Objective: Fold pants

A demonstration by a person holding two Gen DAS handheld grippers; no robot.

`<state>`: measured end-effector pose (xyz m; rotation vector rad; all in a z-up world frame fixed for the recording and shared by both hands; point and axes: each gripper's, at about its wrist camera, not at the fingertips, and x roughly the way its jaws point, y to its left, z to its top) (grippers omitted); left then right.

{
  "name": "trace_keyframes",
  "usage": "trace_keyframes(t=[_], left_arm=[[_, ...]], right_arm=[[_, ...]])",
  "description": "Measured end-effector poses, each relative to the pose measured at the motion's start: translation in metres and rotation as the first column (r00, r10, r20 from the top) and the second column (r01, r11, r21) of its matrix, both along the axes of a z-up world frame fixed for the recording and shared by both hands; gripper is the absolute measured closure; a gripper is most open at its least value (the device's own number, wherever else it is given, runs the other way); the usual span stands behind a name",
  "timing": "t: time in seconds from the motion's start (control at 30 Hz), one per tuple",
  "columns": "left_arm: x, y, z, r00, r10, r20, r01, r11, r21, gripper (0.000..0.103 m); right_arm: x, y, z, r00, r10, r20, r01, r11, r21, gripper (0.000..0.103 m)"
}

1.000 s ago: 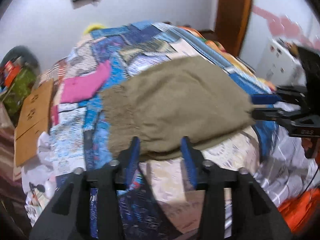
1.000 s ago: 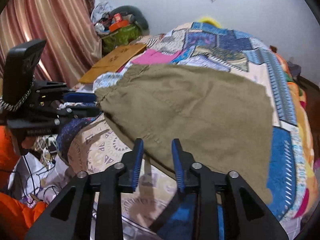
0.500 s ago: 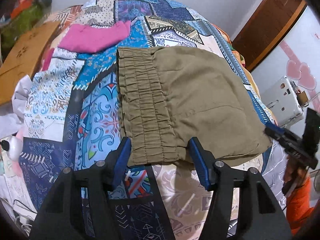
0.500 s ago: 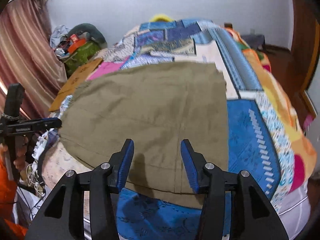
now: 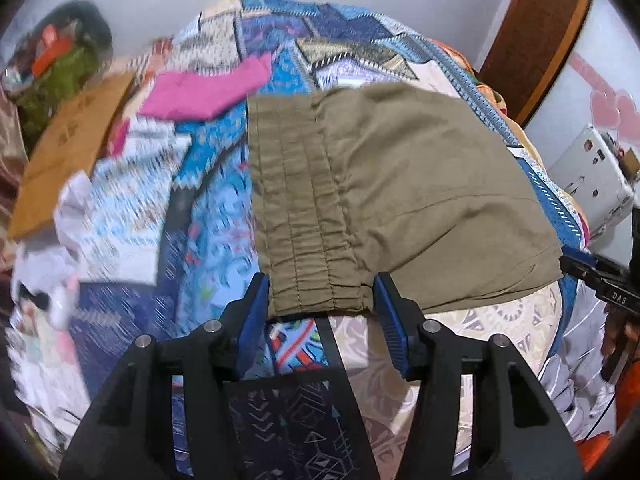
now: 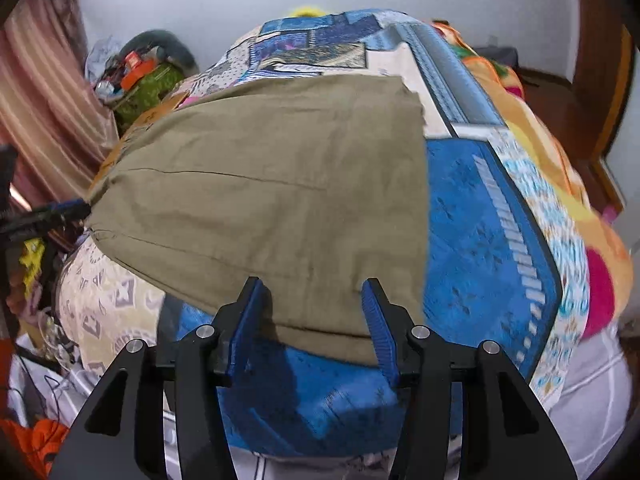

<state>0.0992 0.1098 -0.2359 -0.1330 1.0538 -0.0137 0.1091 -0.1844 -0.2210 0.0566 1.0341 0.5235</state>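
Note:
Olive pants (image 5: 400, 184) lie folded flat on the patchwork bedspread (image 5: 216, 208). In the left wrist view their gathered elastic waistband (image 5: 304, 220) runs toward me. My left gripper (image 5: 320, 292) straddles the near waistband corner, and its jaws are closing, though the blue pads do not press the cloth. In the right wrist view the pants (image 6: 280, 180) spread wide, their near hem edge between the fingers of my right gripper (image 6: 312, 300), which stands open just above the cloth. Each gripper shows at the edge of the other's view: right gripper (image 5: 600, 280), left gripper (image 6: 48, 216).
A pink garment (image 5: 204, 92) lies on the bed beyond the waistband, and a cardboard sheet (image 5: 68, 148) lies at the far left. A white box (image 5: 592, 184) and a wooden door (image 5: 540, 28) are on the right. A striped curtain (image 6: 40, 100) and a green bag (image 6: 148, 88) are behind the bed.
Both grippers have come down and closer to the pants' near edge, rolling as they went. The right jaws stand wider than a second ago. The pants have not moved.

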Motion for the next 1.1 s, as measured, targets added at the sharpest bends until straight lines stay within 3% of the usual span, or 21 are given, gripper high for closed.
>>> trace_keyframes(t=[0.1, 0.27, 0.43, 0.57, 0.83, 1.1], left_arm=[[0.000, 0.003, 0.004, 1.000, 0.012, 0.009, -0.012, 1.000, -0.009, 0.045], [0.005, 0.004, 0.030, 0.999, -0.001, 0.039, -0.001, 0.999, 0.049, 0.043], [0.024, 0.013, 0.061, 0.991, 0.007, 0.130, -0.021, 0.994, 0.105, 0.028], [0.053, 0.024, 0.070, 0.987, 0.025, 0.158, -0.046, 0.991, 0.126, 0.028], [0.116, 0.047, 0.044, 0.994, 0.051, 0.094, -0.060, 0.994, 0.092, 0.028], [0.148, 0.050, 0.004, 1.000, 0.025, 0.007, -0.025, 0.999, 0.024, 0.028]], right_arm=[[-0.006, -0.010, -0.005, 0.999, -0.033, -0.023, 0.035, 0.998, 0.048, 0.057], [-0.003, -0.002, 0.009, 1.000, 0.004, -0.010, -0.004, 1.000, -0.022, 0.054], [0.014, -0.002, 0.037, 0.997, 0.017, 0.070, -0.013, 0.998, -0.054, 0.054], [0.043, -0.002, 0.058, 0.989, 0.002, 0.146, 0.005, 0.999, -0.046, 0.051], [0.120, 0.004, 0.057, 0.978, -0.034, 0.206, 0.050, 0.996, -0.072, 0.050], [0.209, 0.015, 0.018, 0.990, -0.052, 0.134, 0.060, 0.997, -0.058, 0.050]])
